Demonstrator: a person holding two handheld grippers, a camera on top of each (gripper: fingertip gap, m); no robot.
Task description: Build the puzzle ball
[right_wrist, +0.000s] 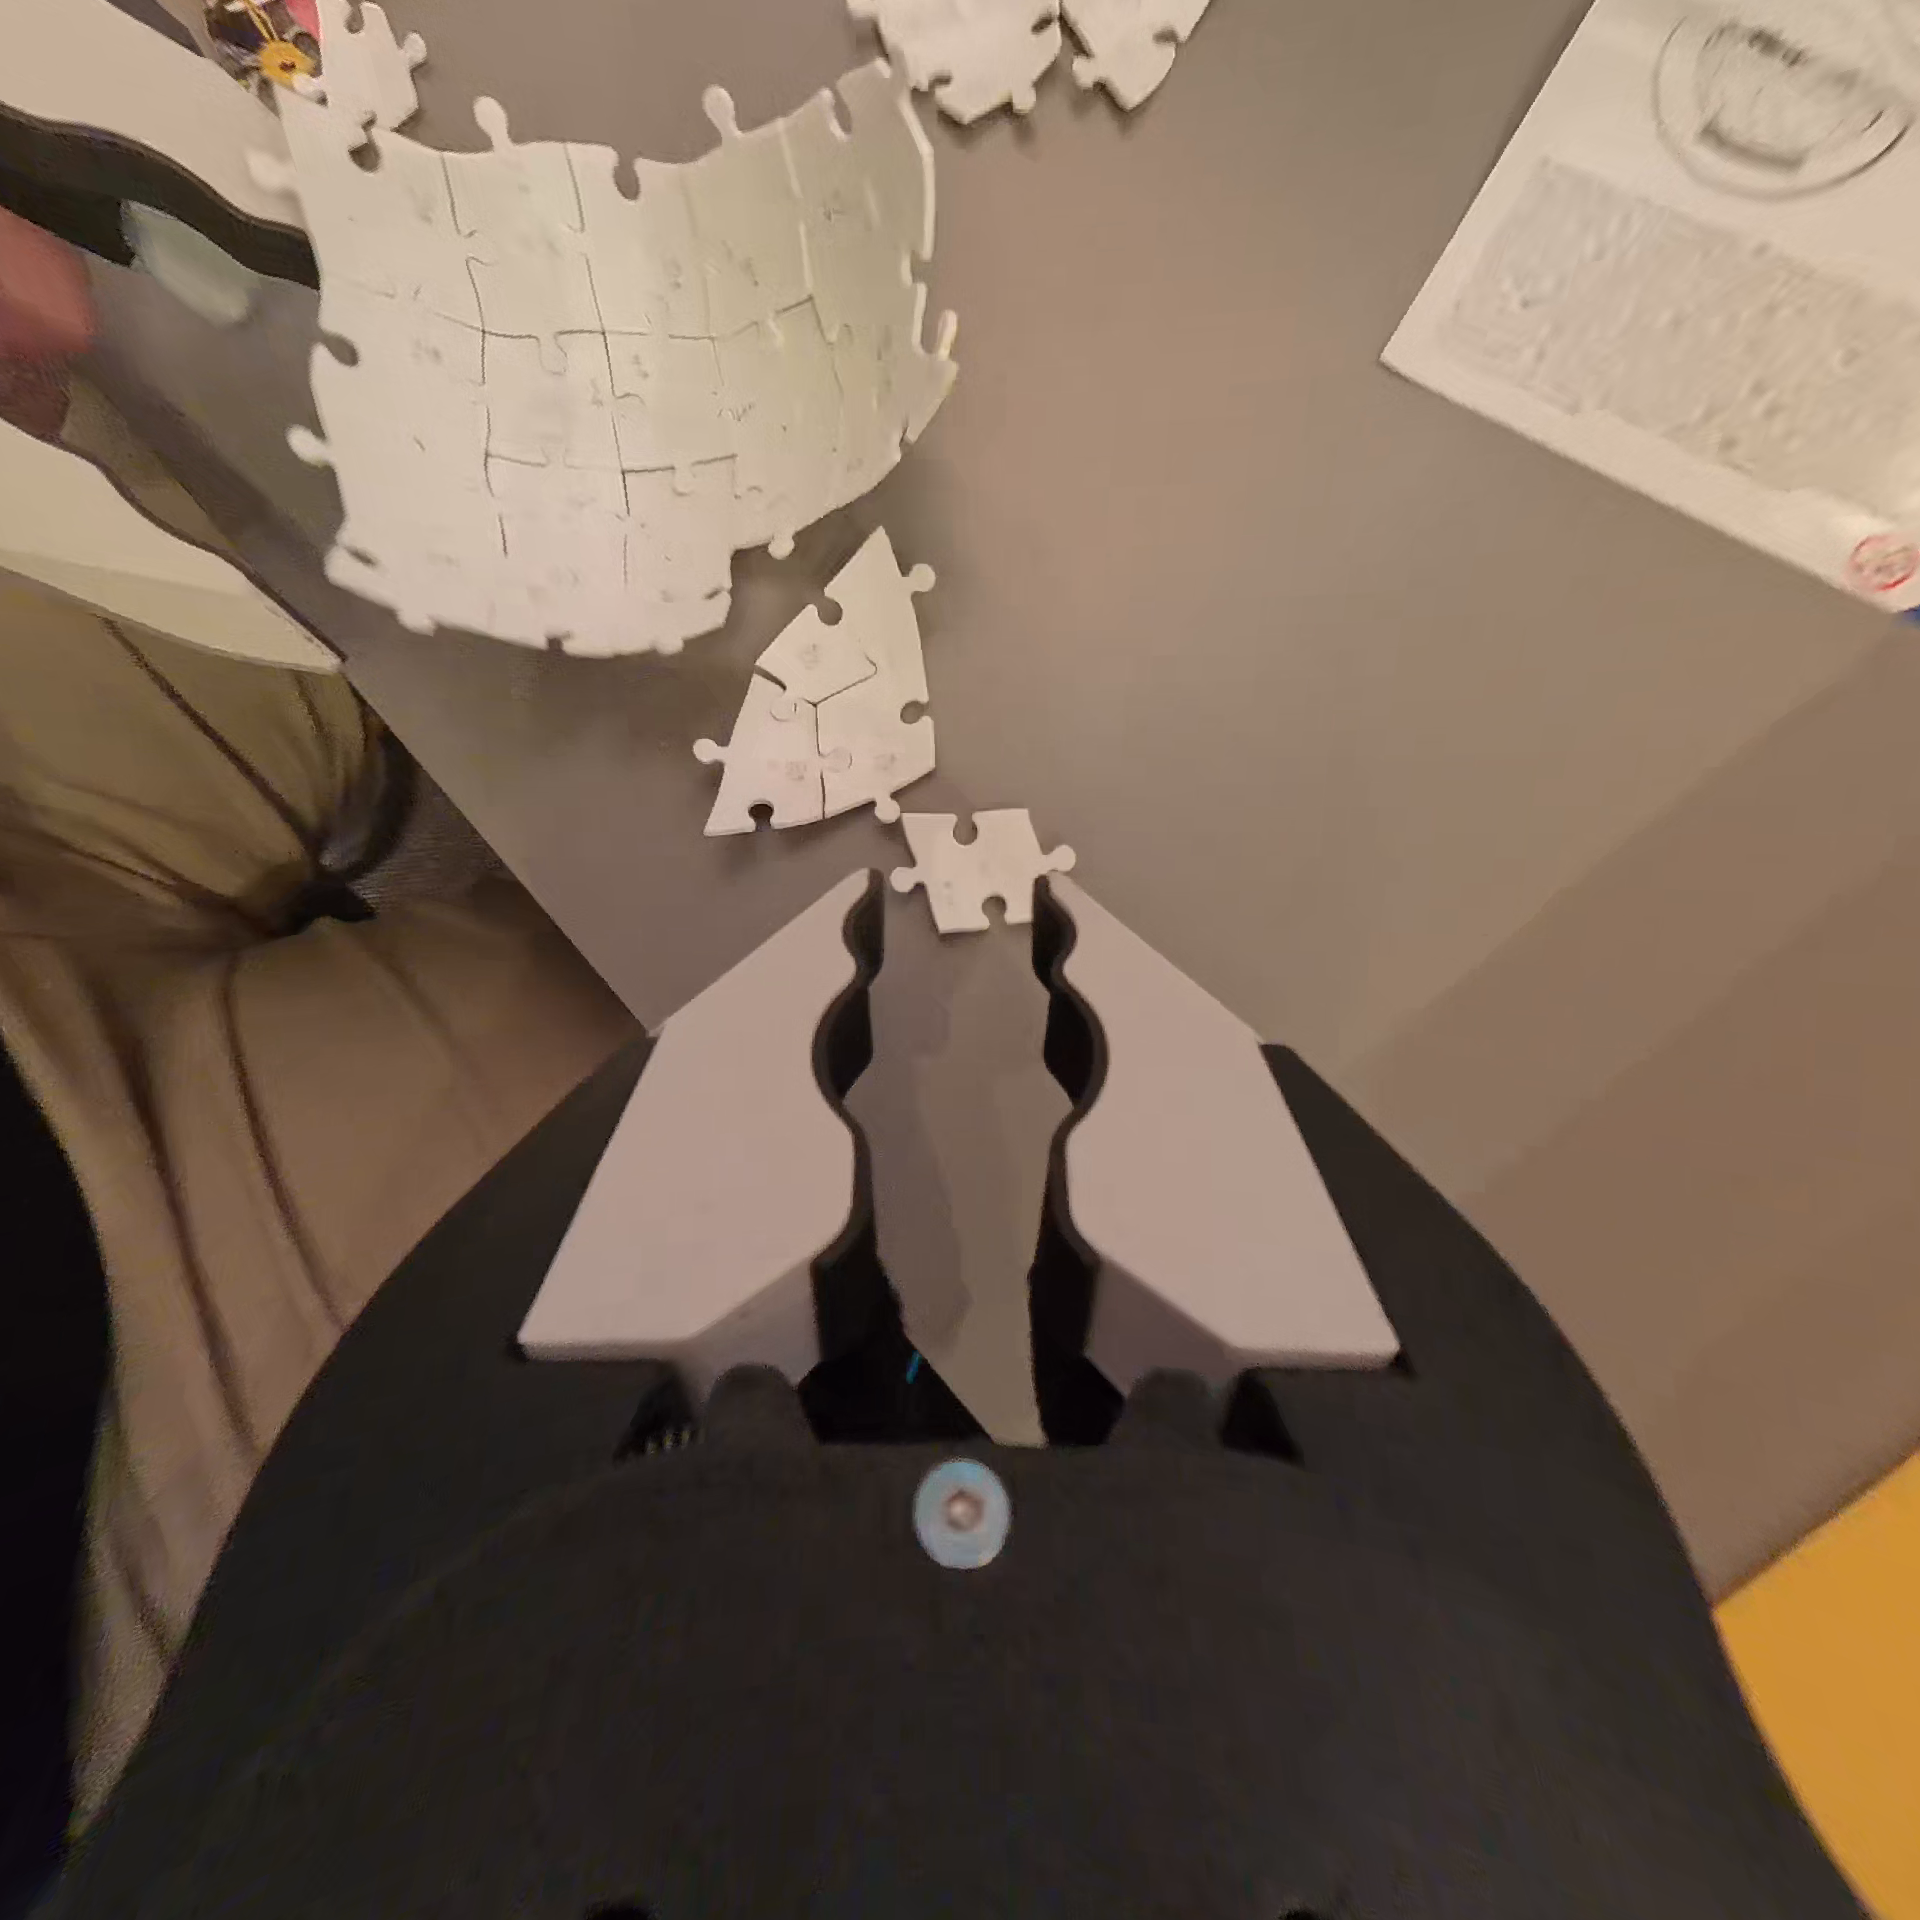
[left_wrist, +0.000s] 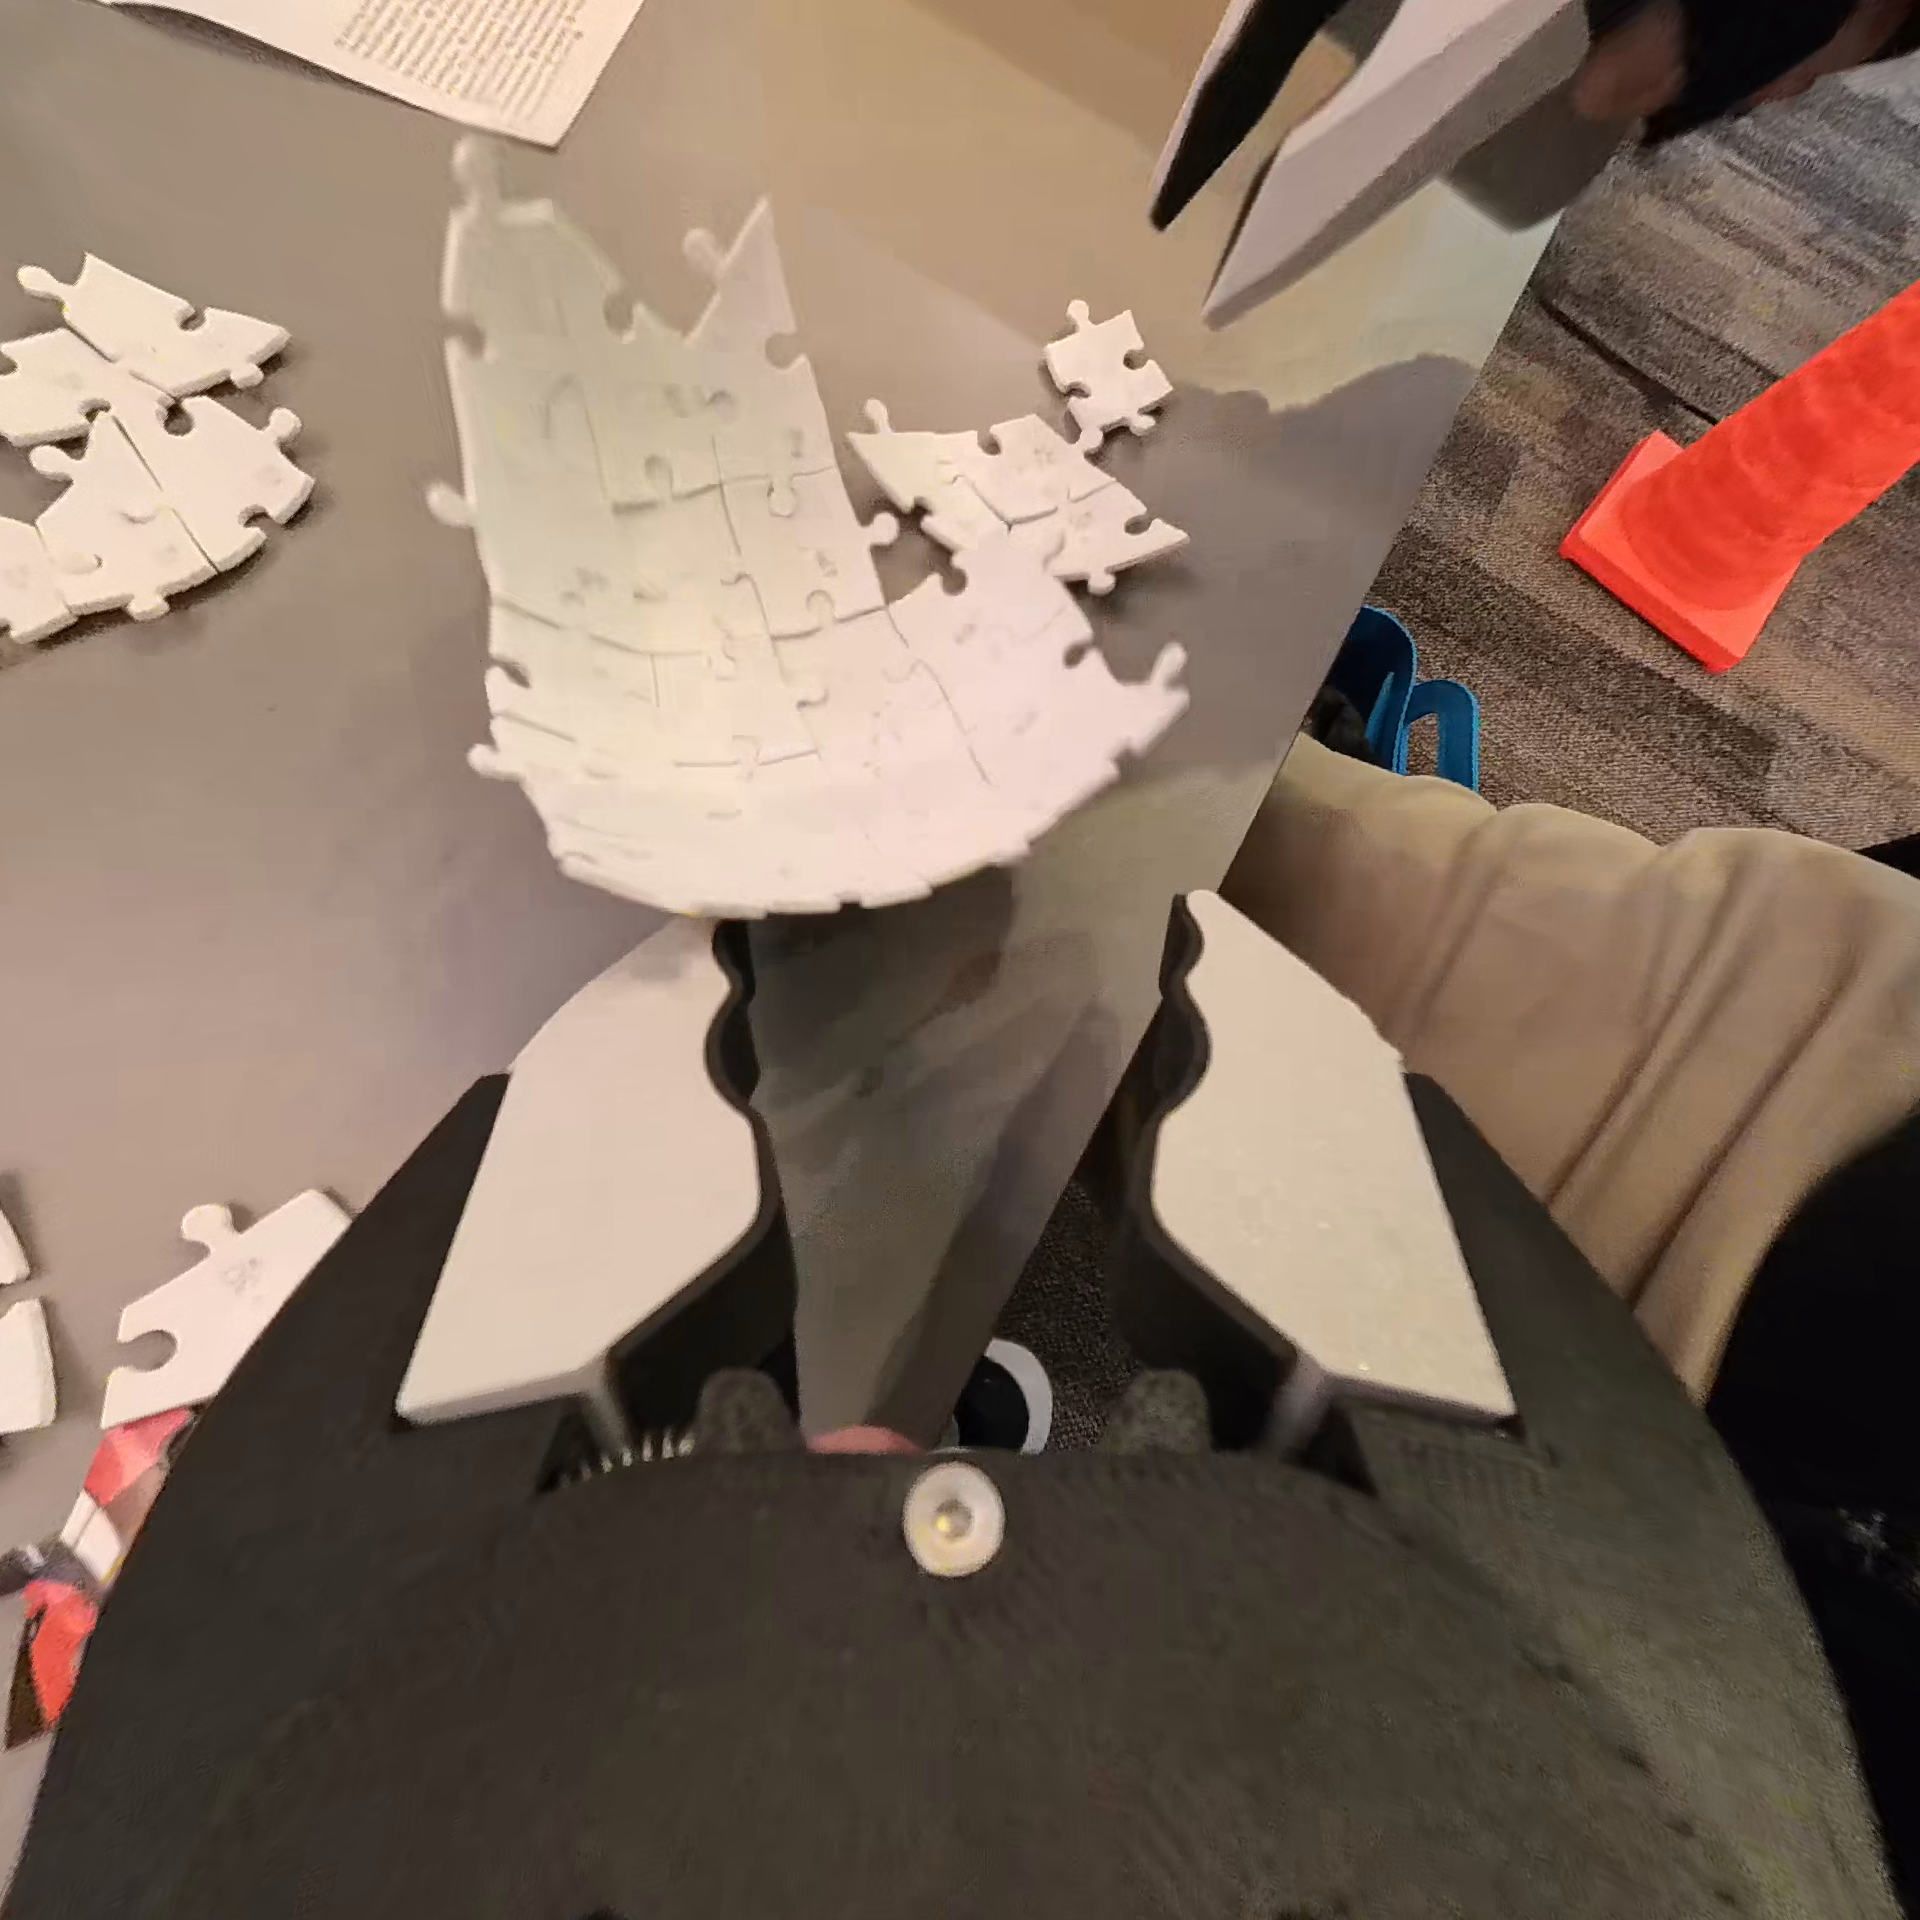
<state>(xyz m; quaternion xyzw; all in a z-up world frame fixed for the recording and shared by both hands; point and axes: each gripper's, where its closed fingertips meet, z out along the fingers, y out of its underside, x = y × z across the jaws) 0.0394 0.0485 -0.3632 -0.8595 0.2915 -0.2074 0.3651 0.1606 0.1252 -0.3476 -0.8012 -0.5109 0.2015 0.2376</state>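
Over the table (right_wrist: 1299,520), right gripper (right_wrist: 961,894), jaws parted, straddles a loose piece (right_wrist: 971,868); left gripper (left_wrist: 956,925) wide apart, nothing held, by curved shell (left_wrist: 748,644). Risk: off-centre pinch flicks piece away, or a bump pops shell joints.

Both grippers, left gripper (left_wrist: 961,925) & right gripper (right_wrist: 958,894), have a matte black body w/ one silver screw in the middle, pale grey wedge fingers w/ wavy black inner pads; person wears beige trousers (left_wrist: 1558,1039), black sleeve.
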